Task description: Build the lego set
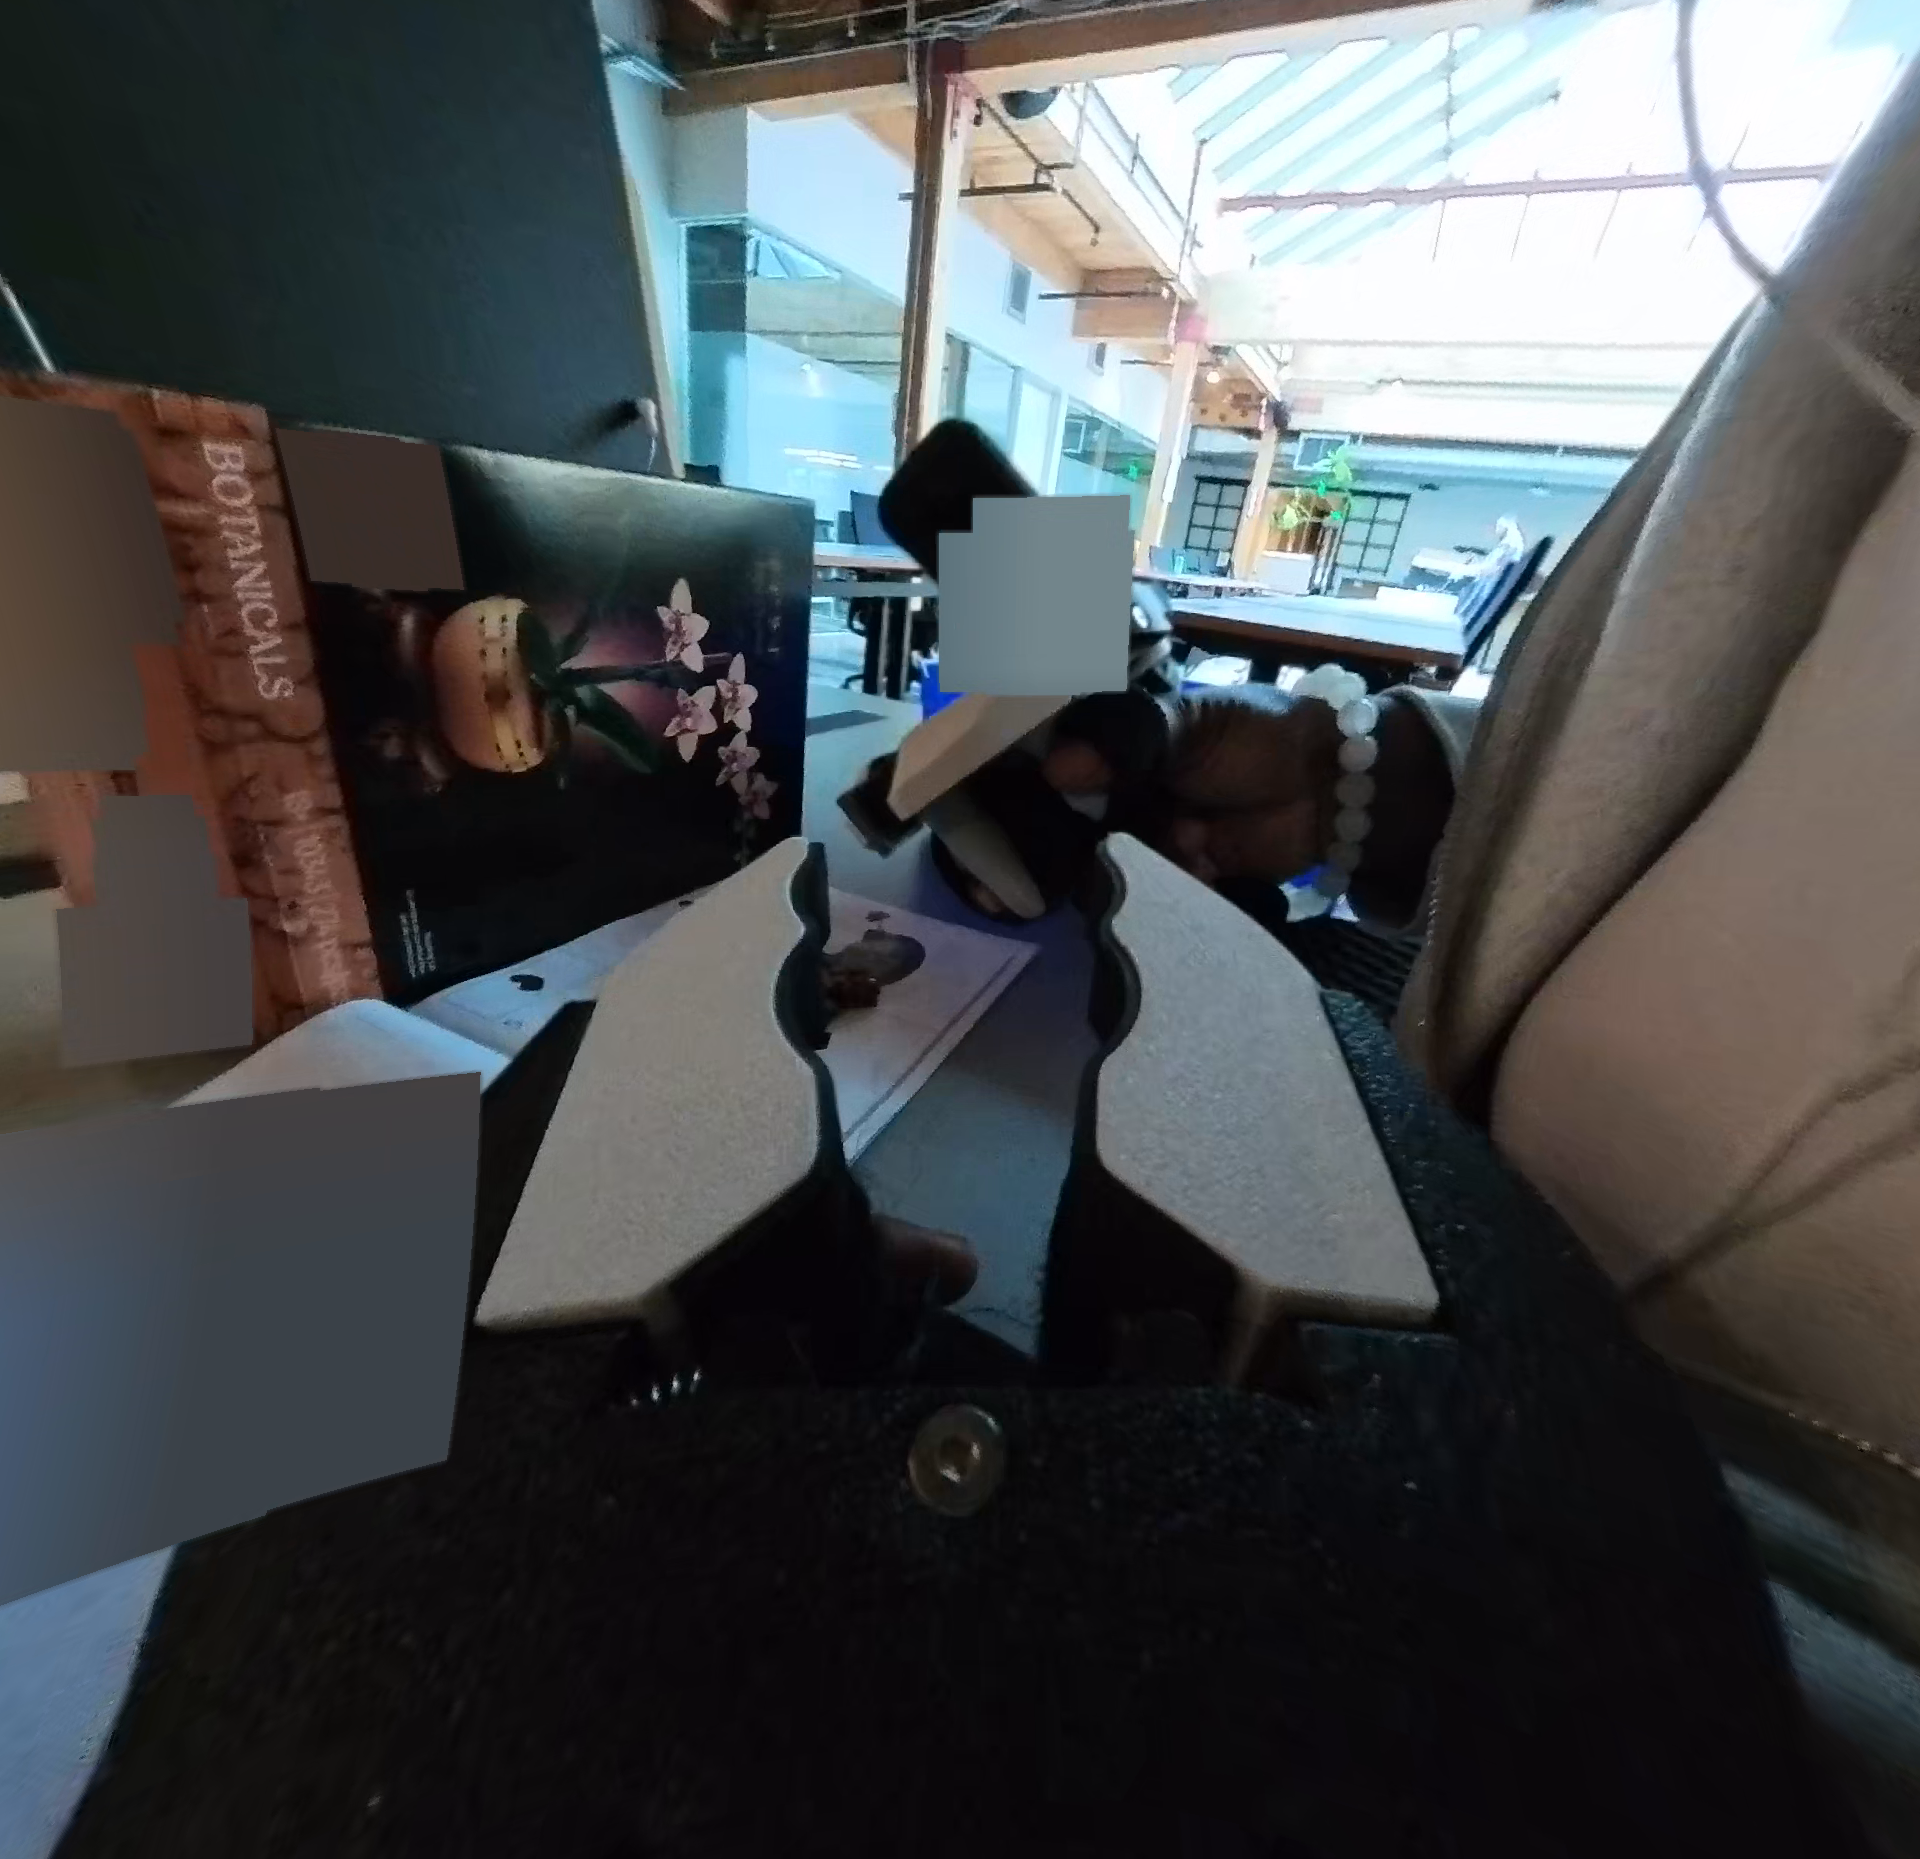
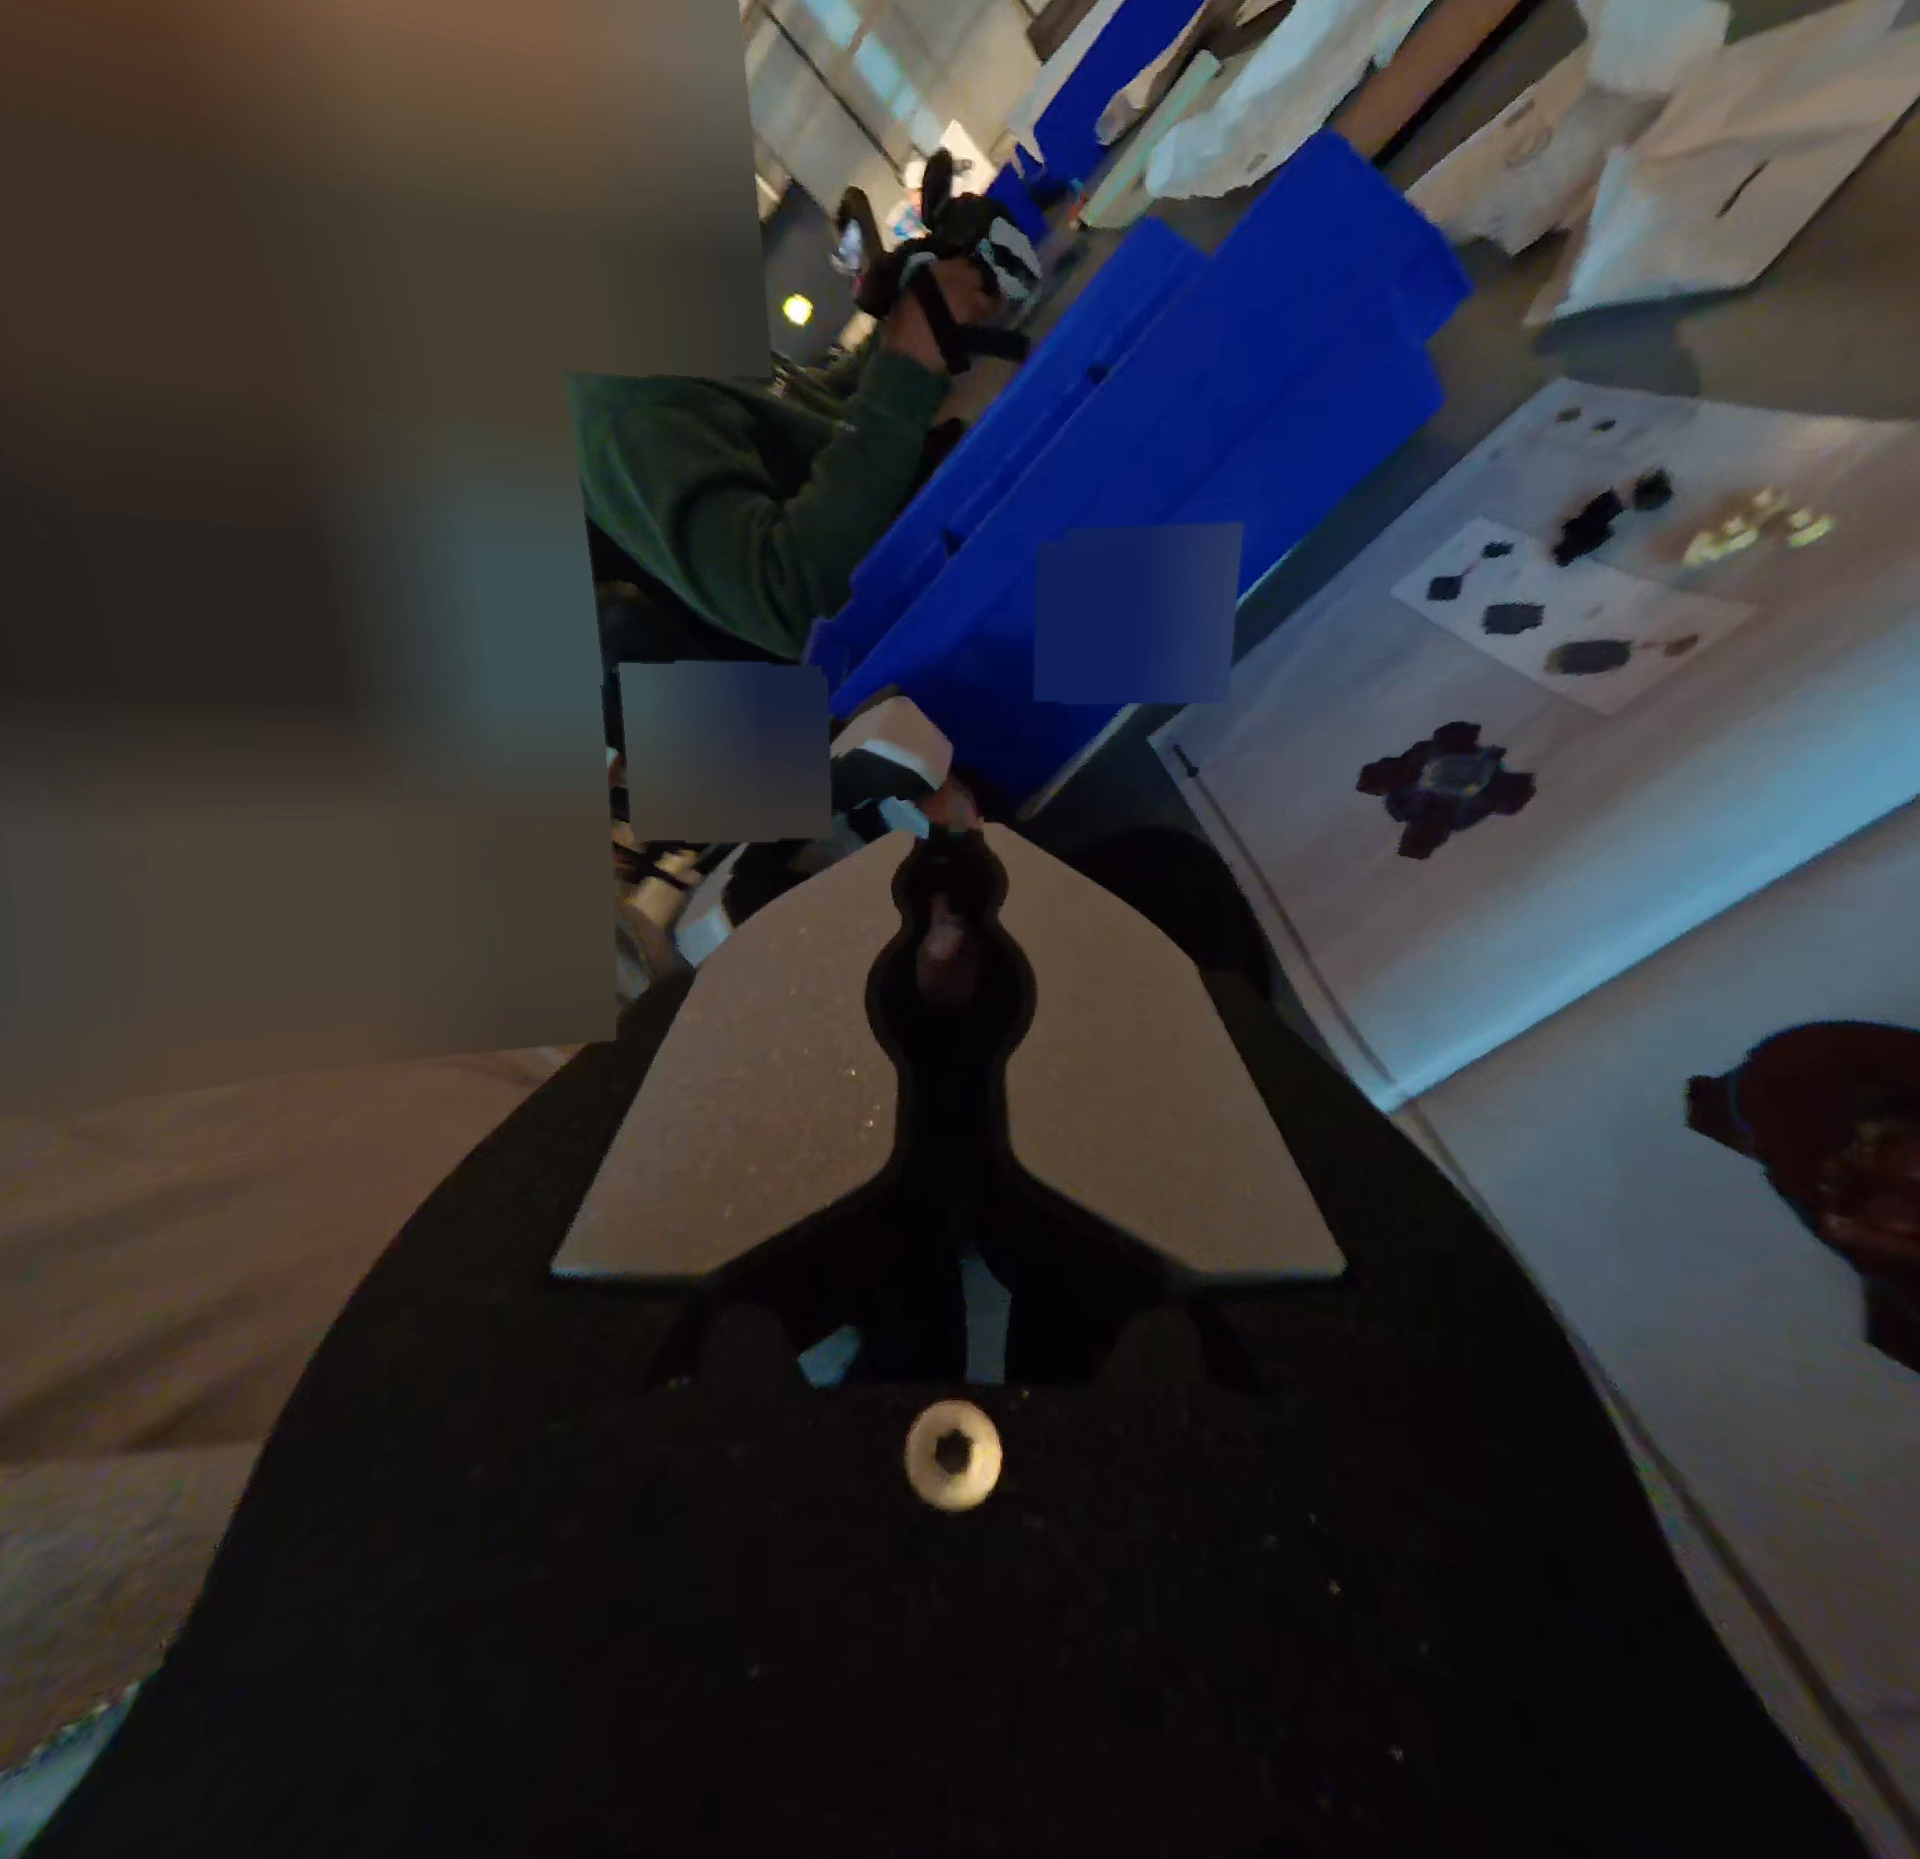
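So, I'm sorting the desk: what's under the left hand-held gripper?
A printed paper sheet with a small dark piece on it; the fingers cover the rest.

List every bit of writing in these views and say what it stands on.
Box spine, brown: large white lettering, legible, but I do not copy wording.
Box face, dark, with an orchid picture: small white print at lower left, too small to read.
Sheet on the table: printed pictures, no readable writing.
Right wrist view, sheets and blue boxes: nothing readable.
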Demonstrator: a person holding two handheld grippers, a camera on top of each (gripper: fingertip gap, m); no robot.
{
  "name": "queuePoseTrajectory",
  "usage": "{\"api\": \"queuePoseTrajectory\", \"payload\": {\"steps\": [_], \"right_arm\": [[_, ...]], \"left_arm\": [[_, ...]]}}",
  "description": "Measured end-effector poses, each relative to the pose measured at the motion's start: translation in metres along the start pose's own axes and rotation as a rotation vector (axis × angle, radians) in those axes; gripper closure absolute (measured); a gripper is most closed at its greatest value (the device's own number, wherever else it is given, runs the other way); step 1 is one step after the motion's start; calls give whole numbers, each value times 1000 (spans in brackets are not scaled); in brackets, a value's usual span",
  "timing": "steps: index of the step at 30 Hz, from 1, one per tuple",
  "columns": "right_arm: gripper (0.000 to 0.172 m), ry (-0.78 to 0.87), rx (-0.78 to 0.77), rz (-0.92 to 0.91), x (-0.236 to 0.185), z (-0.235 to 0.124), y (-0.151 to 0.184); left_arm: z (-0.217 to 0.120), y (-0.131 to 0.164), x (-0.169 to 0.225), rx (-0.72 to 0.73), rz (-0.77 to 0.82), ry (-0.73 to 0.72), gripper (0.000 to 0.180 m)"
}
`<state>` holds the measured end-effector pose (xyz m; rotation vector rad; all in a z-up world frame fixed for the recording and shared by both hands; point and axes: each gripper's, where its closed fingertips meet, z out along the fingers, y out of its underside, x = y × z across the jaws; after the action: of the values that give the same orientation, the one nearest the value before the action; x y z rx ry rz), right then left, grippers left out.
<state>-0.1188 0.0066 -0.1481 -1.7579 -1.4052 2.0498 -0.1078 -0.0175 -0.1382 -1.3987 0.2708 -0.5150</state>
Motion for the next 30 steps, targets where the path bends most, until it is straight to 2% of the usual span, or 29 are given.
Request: {"api": "queuePoseTrajectory", "payload": {"steps": [5, 11, 16, 23, 30], "right_arm": [[168, -57, -56, 116, 2, 7, 7], [168, -251, -35, 431, -13, 6, 15], [168, -270, -64, 443, -23, 4, 24], [168, -321, -138, 486, -38, 9, 37], [168, -325, -177, 519, -40, 12, 46]], "left_arm": [[-1, -2, -3, 16, -18, -8, 134], [4, 1, -3, -14, 0, -2, 134], [7, 5, 4, -41, 43, 33, 136], [7, 12, 30, -75, 158, 171, 145], [6, 13, 35, -67, 198, 184, 158]]}}
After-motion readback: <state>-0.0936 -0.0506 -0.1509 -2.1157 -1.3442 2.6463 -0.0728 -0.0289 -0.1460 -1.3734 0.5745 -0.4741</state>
